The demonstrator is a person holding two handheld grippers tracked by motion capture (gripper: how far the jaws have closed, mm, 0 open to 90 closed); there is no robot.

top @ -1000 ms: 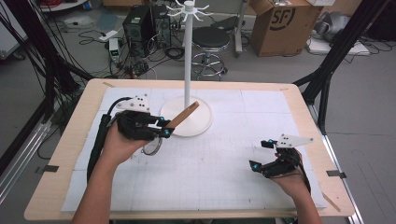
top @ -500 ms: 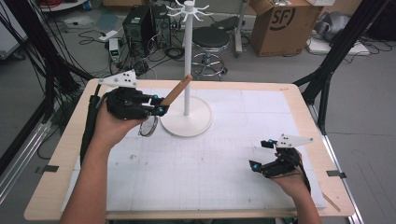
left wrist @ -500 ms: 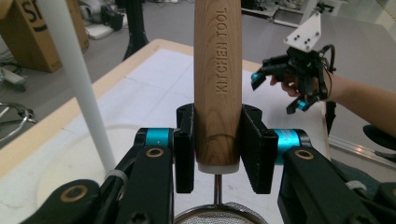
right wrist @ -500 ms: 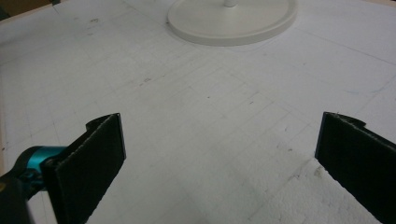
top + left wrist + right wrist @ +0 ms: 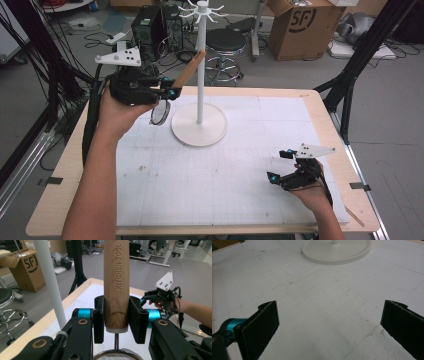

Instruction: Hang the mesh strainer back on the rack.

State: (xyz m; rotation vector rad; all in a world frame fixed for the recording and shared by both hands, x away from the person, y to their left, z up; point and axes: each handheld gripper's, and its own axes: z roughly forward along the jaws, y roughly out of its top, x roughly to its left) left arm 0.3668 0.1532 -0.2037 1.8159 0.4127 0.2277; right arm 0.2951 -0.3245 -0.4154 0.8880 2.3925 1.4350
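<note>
The small strainer (image 5: 160, 113) hangs in the air over the table's (image 5: 65, 190) far left corner, its mesh bowl dangling low and its wooden handle (image 5: 116, 285) slanting up toward the white stand's (image 5: 200, 65) pole. The left gripper (image 5: 116, 315) clamps that handle between its black pads. Whether the handle touches the pole, I can't quite tell. Well apart, at the near right, the right gripper (image 5: 329, 327) rests low over the white mat (image 5: 317, 305), jaws spread wide with nothing between.

The left gripper (image 5: 170, 93) now holds the strainer (image 5: 186, 74) higher, off the table, its handle beside the stand's pole (image 5: 200, 65).
</note>
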